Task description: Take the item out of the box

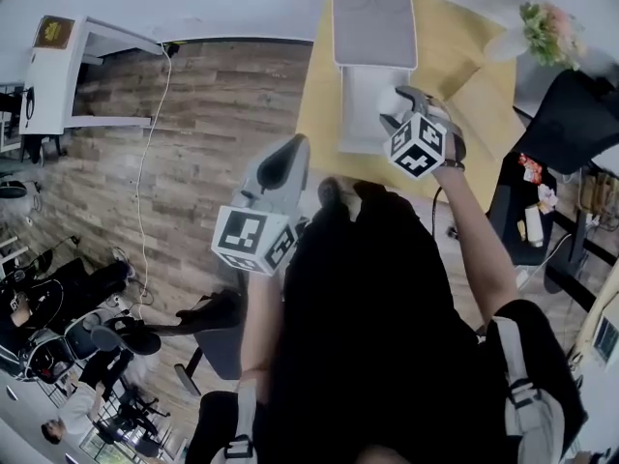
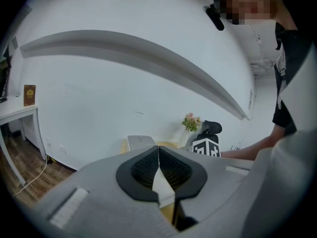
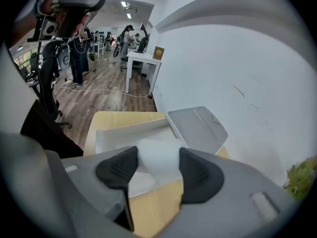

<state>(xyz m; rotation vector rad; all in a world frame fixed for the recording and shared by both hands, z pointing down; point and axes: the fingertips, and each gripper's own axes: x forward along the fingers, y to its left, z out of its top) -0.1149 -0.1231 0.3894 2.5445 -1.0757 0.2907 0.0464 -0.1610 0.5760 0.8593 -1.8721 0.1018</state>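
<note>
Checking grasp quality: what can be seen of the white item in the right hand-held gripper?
The white item is a smooth, matte, rounded block, plain, perhaps foam. The right hand-held gripper clamps it on both sides with dark pads. It is held over the open white box on the yellow table; whether it touches the box is unclear.

The box (image 1: 366,114) sits on the table (image 1: 456,42), its lid (image 1: 373,22) behind.

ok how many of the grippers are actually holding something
1. The right gripper is shut on the white item, over the open box. The left gripper is shut with nothing in it, held away from the box.
</note>
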